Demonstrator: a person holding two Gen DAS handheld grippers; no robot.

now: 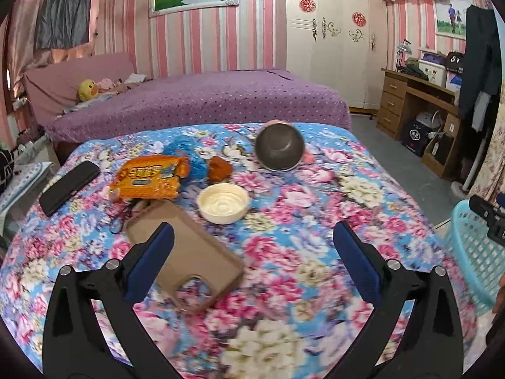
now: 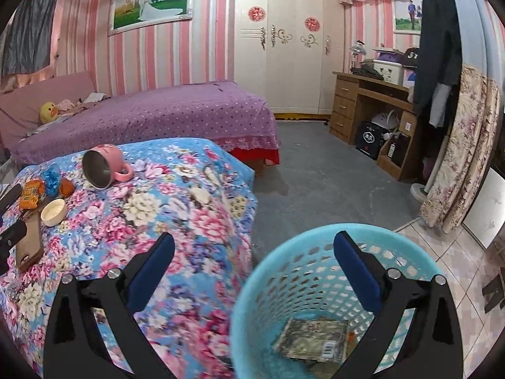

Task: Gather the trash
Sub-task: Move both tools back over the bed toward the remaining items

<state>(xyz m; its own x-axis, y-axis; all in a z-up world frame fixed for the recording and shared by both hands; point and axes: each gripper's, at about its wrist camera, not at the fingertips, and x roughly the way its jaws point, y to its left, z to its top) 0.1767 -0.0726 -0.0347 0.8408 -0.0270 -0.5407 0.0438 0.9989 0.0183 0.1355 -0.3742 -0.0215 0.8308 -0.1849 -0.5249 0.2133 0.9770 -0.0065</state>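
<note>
Gaping empty, both: right hand-held gripper (image 2: pixel 254 262) alone reveals probably wrappers (image 2: pixel 311 339) inside basket (image 2: pixel 249 287); left hand-held gripper (image 1: pixel 254 252).

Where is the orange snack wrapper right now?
In the left wrist view the orange snack wrapper lies on the floral bedspread, left of centre, between the black phone and the white lid.

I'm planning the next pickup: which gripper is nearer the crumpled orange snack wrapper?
Left. The left gripper hovers just short of the orange wrapper; the right gripper hangs over the turquoise plastic basket.
</note>
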